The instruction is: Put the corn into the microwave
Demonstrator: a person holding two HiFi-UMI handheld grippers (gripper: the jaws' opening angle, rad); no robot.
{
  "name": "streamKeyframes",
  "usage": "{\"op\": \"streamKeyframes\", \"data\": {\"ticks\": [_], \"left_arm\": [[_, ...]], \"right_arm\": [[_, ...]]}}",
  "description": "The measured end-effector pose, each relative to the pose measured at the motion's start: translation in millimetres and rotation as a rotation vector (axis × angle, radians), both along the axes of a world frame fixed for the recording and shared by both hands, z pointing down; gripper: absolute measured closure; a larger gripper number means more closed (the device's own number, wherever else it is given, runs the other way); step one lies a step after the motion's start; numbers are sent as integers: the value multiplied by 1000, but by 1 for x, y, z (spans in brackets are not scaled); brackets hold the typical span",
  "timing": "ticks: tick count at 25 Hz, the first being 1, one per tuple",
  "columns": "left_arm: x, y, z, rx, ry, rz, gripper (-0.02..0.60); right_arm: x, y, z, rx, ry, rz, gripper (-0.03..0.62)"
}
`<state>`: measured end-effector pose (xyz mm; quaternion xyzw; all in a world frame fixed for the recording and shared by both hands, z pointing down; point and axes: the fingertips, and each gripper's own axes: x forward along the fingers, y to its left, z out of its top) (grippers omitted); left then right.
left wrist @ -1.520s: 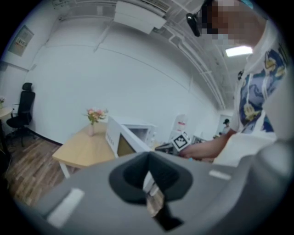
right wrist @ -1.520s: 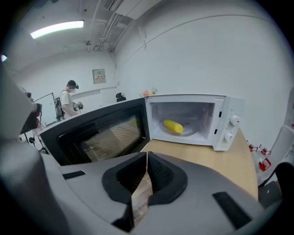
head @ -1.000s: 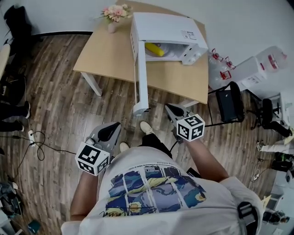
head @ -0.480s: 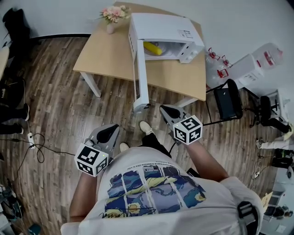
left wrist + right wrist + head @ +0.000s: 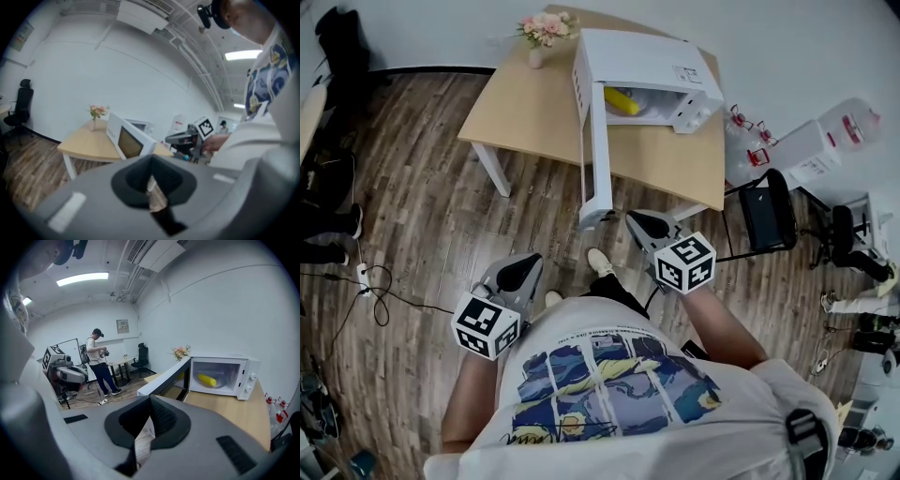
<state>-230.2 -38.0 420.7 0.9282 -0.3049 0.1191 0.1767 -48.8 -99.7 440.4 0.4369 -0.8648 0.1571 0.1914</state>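
Note:
The yellow corn (image 5: 621, 100) lies inside the white microwave (image 5: 649, 58) on the wooden table (image 5: 525, 103). It also shows in the right gripper view, where the corn (image 5: 207, 379) rests in the lit cavity. The microwave door (image 5: 595, 141) stands wide open and reaches past the table's front edge. My right gripper (image 5: 639, 223) is shut and empty, just right of the door's free end. My left gripper (image 5: 525, 267) hangs lower left, near my body, shut with nothing in it. Its own view shows the left gripper (image 5: 151, 180) pointing toward the door's outer face.
A vase of flowers (image 5: 544, 30) stands at the table's back corner. A black chair (image 5: 766, 211) and water jugs (image 5: 825, 141) are to the right of the table. Cables (image 5: 370, 286) lie on the wood floor at left. A person (image 5: 99, 363) stands far off.
My right gripper has drifted closer to the free end of the open door. The left gripper has shifted only slightly. The corn and door stay as they were.

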Motion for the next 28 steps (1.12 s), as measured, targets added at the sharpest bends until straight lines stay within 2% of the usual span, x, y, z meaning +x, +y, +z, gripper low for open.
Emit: {"op": "streamKeyframes", "data": {"ticks": [13,28], "left_arm": [[-8,-2,5,-11,6,-12,572],[2,-18,8,-20,-4,-34,572]], "right_arm": [[-17,-1,-13,23,-11,-25,586],[-2,-14,-16,35,-21,-43,586]]}}
